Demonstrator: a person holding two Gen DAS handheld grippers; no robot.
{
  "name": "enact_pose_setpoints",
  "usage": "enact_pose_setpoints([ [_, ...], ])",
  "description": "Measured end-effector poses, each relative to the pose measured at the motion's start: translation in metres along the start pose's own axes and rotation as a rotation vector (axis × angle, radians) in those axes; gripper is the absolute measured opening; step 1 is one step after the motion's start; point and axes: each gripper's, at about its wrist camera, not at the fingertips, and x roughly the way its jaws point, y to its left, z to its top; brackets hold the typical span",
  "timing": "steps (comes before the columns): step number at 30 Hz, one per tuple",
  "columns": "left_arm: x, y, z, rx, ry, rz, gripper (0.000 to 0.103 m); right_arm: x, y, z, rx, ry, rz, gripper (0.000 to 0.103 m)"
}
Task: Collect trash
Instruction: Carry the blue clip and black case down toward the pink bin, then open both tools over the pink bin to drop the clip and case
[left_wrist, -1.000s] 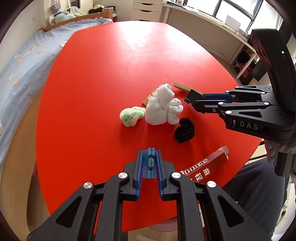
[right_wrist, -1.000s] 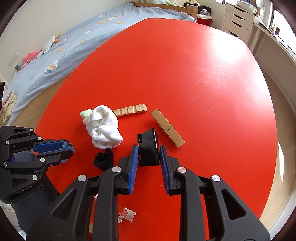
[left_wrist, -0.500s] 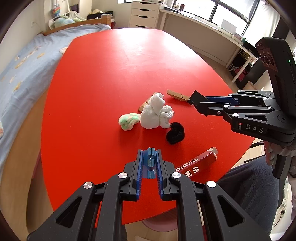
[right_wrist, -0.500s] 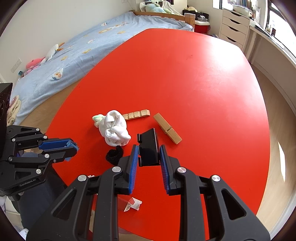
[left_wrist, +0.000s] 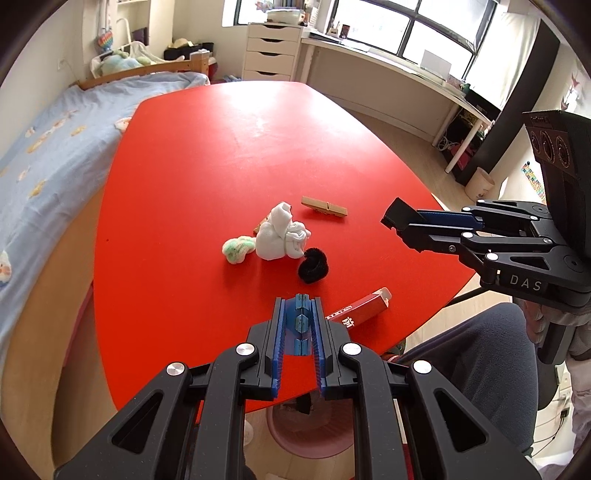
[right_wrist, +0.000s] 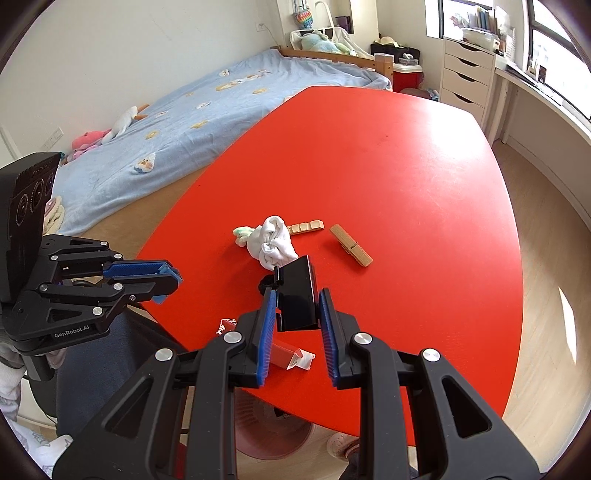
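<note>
My left gripper hangs above the near edge of the red table, shut on a small blue piece. My right gripper is shut on a black block and is held above the table's near right side. On the table lie a white wad of cloth, a green-and-white ball, a black fuzzy ring, a wooden clothespin, a strip of wooden blocks and a red carton with an open end.
A pink bin stands on the floor under the table's near edge. A person's dark-clad leg is at the right. A bed runs along the left side, and drawers and a desk stand at the back.
Both grippers have risen and drawn back toward the table's near edge, each keeping its piece. The table items look smaller, and the pink bin has come into view below.
</note>
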Motion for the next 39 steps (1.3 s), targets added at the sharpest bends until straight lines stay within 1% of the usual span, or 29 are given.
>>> enact_pose_setpoints([
  [12, -0.034, -0.013, -0.019, 0.017, -0.049, -0.04, 0.014, -0.057, 0.028, -0.036, -0.006, -0.074, 0.039, 0.024],
  [18, -0.047, -0.019, -0.032, 0.028, -0.06, -0.05, 0.014, -0.077, 0.038, -0.056, -0.006, -0.087, 0.032, 0.024],
  [22, -0.052, -0.023, -0.044, 0.033, -0.055, -0.058, 0.014, -0.084, 0.043, -0.071, 0.006, -0.079, 0.037, 0.024],
  [28, -0.058, -0.032, -0.062, 0.04, -0.041, -0.083, 0.014, -0.084, 0.053, -0.094, 0.002, -0.041, 0.034, 0.024],
  [33, -0.06, -0.036, -0.076, 0.043, -0.025, -0.091, 0.014, -0.08, 0.057, -0.113, 0.02, -0.006, 0.056, 0.024],
  [39, -0.056, -0.041, -0.088, 0.043, -0.003, -0.108, 0.014, -0.075, 0.06, -0.125, 0.034, 0.015, 0.079, 0.024],
])
